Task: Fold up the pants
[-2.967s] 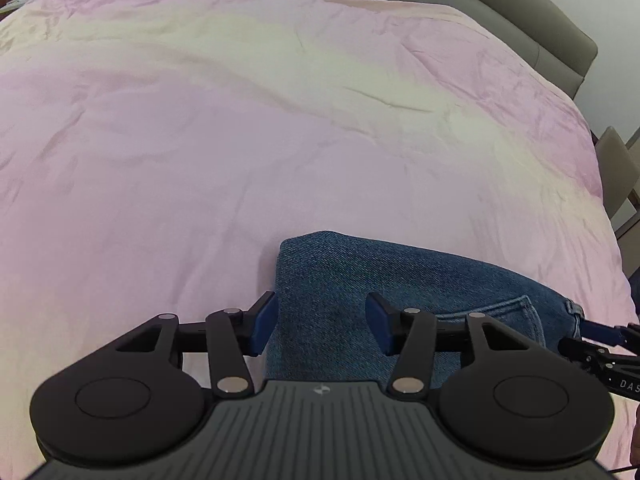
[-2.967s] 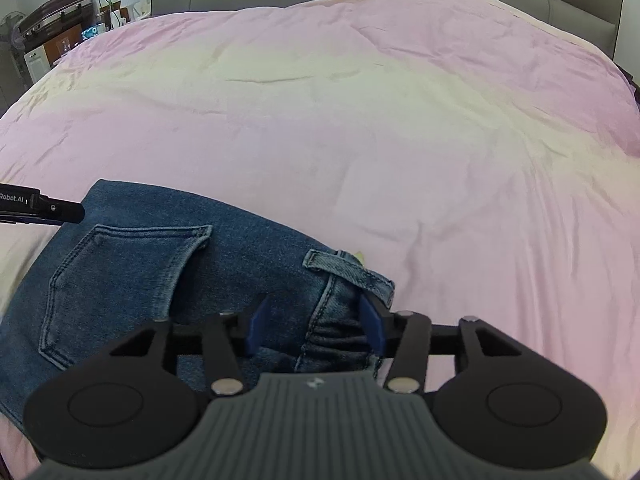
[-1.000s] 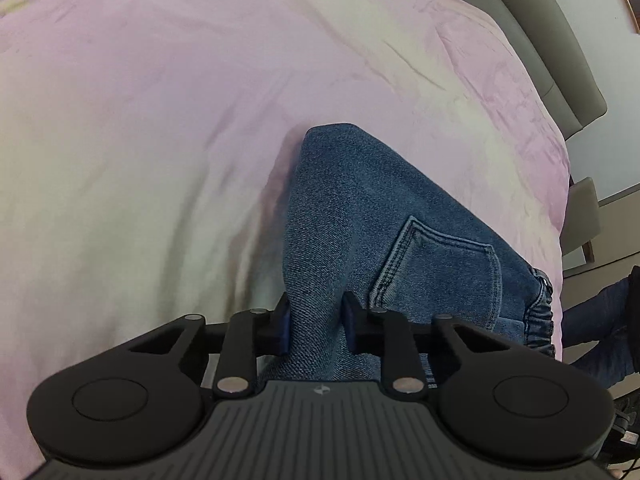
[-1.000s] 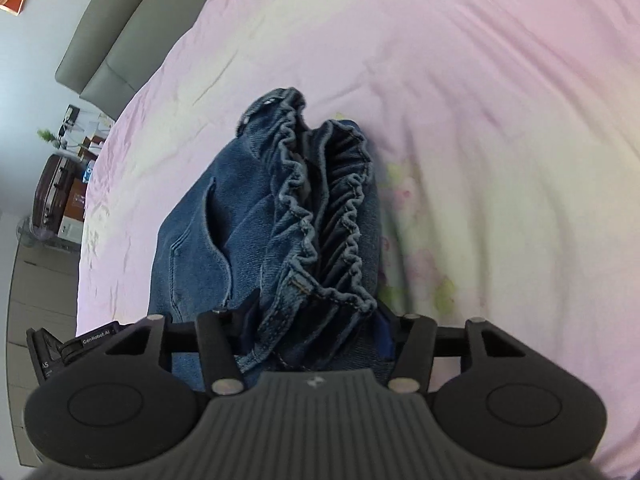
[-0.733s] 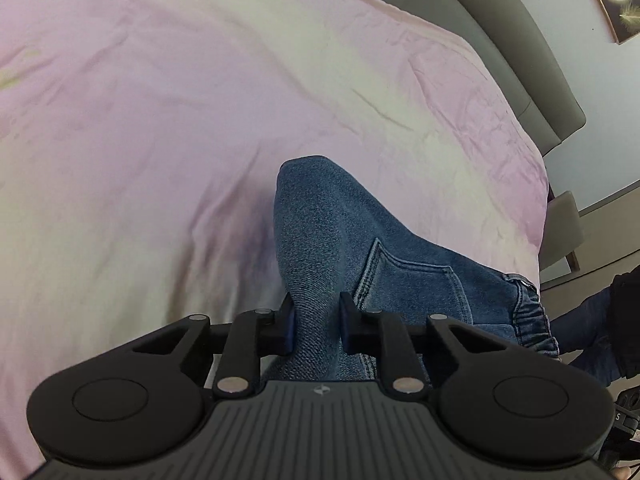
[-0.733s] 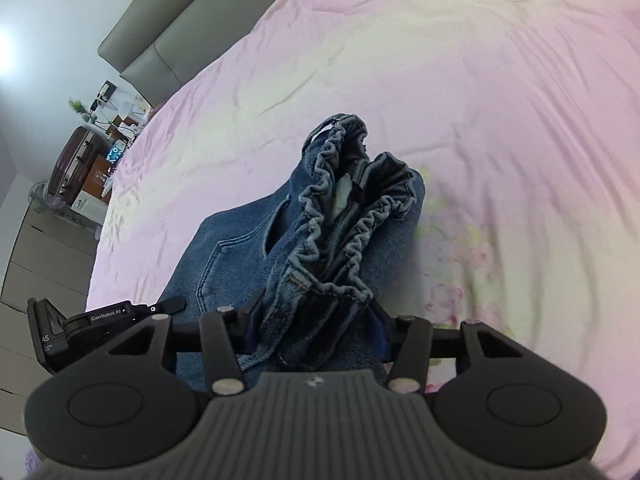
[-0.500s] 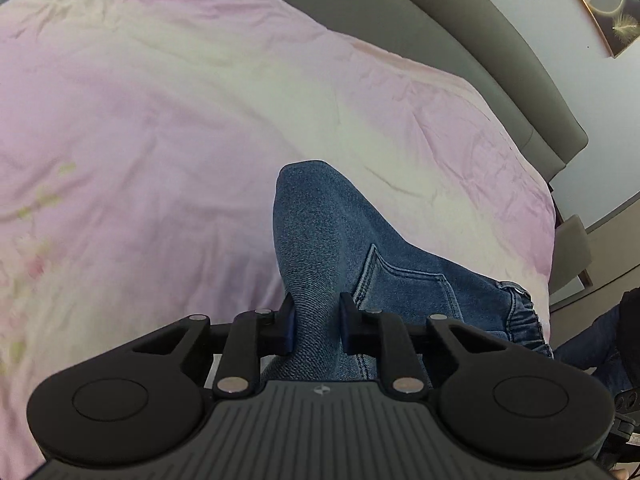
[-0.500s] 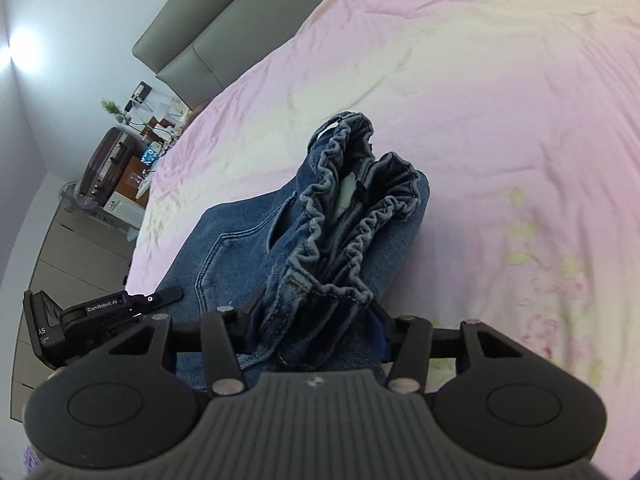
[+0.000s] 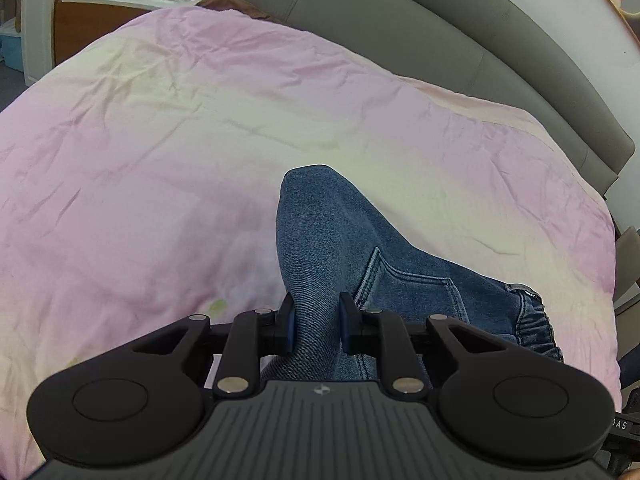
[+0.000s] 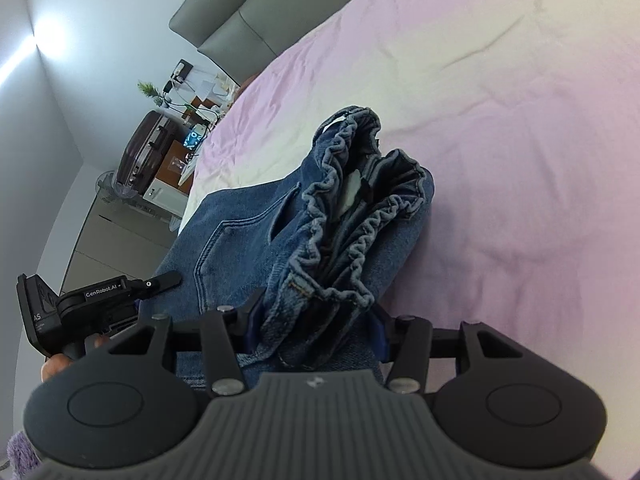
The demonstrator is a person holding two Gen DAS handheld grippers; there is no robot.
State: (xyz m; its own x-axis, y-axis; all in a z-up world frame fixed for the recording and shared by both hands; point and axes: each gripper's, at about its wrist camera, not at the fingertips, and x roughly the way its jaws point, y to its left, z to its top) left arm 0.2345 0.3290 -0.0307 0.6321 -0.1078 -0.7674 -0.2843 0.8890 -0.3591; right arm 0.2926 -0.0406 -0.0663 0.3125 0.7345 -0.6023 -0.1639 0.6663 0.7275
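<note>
Lying partly lifted over the bed, one pair of pants [image 9: 332, 248] in mid-blue denim, folded into a thick bundle, held at two ends.

Left hand-held gripper [image 9: 316, 326]: black, blue-padded fingers pinching a rounded fold of the denim; the cloth rises ahead of it in a smooth hump, with a stitched back pocket [image 9: 412, 292] just to its right and the gathered elastic waistband [image 9: 532, 320] further right.

Right hand-held gripper [image 10: 316, 330]: jaws held moderately wide, clamped on the bunched waist end. Ahead of it the ruffled waistband [image 10: 344, 208] stands open in two frilled layers with a pale label inside; the pocket's double stitching lies to its left. The left hand-held gripper [image 10: 120, 292] shows beyond that, with fingers of a hand [image 10: 56, 364] under it.

Duvet [image 9: 160, 160]: pink shading to pale yellow, smooth, finely creased, spread beneath and ahead of both tools.

Headboard [image 9: 440, 40]: grey, padded, curved, at the far edge.

Suitcase [image 10: 146, 148]: dark, hard-shelled, upright beside a cluttered wooden desk [image 9: 92, 20]; contents too small to tell.
</note>
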